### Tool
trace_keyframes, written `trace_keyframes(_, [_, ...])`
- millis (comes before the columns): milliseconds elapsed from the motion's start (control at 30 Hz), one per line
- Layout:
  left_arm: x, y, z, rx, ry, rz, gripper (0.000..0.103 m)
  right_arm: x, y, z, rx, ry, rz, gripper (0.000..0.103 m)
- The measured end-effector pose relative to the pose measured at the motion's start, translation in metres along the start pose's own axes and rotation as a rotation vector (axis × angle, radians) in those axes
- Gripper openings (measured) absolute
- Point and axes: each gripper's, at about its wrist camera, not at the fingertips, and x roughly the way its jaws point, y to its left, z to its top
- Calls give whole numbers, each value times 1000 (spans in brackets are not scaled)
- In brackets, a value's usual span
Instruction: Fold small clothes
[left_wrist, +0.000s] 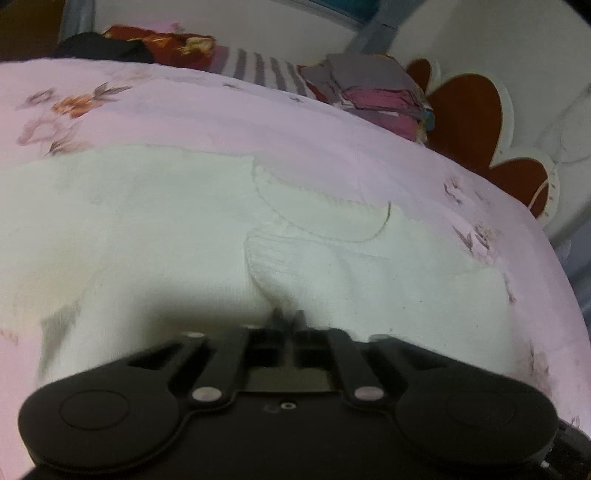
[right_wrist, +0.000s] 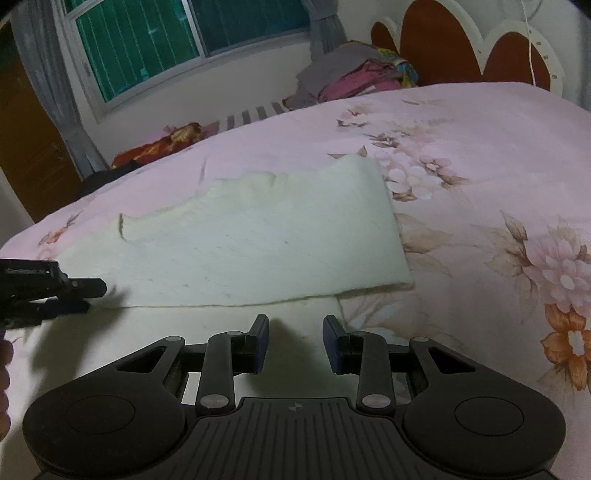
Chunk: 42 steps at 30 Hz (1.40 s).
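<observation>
Cream knit garment (right_wrist: 258, 243) lying partly folded on the pink floral bedspread (right_wrist: 480, 155); left gripper (left_wrist: 287, 317), jaws pressed together on a pinched ridge of the garment's near edge; right gripper (right_wrist: 295, 341), jaws apart and holding nothing, just above the near cloth; pile of clothes (right_wrist: 351, 77) by the headboard (right_wrist: 461, 44).

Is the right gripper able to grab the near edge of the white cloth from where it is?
Probably yes: the right gripper is open, and the white cloth lies just ahead with nothing between.
</observation>
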Motion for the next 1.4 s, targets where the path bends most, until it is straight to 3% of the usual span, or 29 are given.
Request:
trace_keyframes(67, [-15, 7, 3, -9, -56, -12, 3, -6, -8, -3, 11, -8, -5, 33])
trace_keyframes(167, [-36, 26, 8, -12, -109, 37, 3, -5, -13, -2, 21, -22, -35, 33])
trace_keyframes(300, [-44, 56, 9, -35, -109, 75, 3, 3, -23, 3, 42, -20, -48, 33])
trace_keyframes(500, [-47, 68, 3, -49, -99, 82, 3, 5, -21, 5, -9, -30, -74, 33])
trace_keyframes(533, [-47, 67, 1, -50, -101, 82, 3, 5, -20, 6, -14, -33, -75, 21])
trace_keyframes(600, [-50, 69, 1, -40, -115, 87, 3, 3, -19, 6, -12, -38, -64, 17])
trace_keyframes(700, [-54, 73, 2, -44, -141, 95, 3, 3, -19, 9, -30, -45, -86, 3])
trace_keyframes(1000, [-44, 80, -4, -29, -118, 128, 4, 5, -23, 8, -25, -31, -96, 3])
trace_keyframes(1233, [-47, 83, -3, -29, -132, 119, 4, -25, -28, 10, -10, -108, -18, 3])
trace_keyframes(1400, [-46, 82, -5, -30, -139, 135, 4, -13, -18, 18, -29, -102, 8, 3])
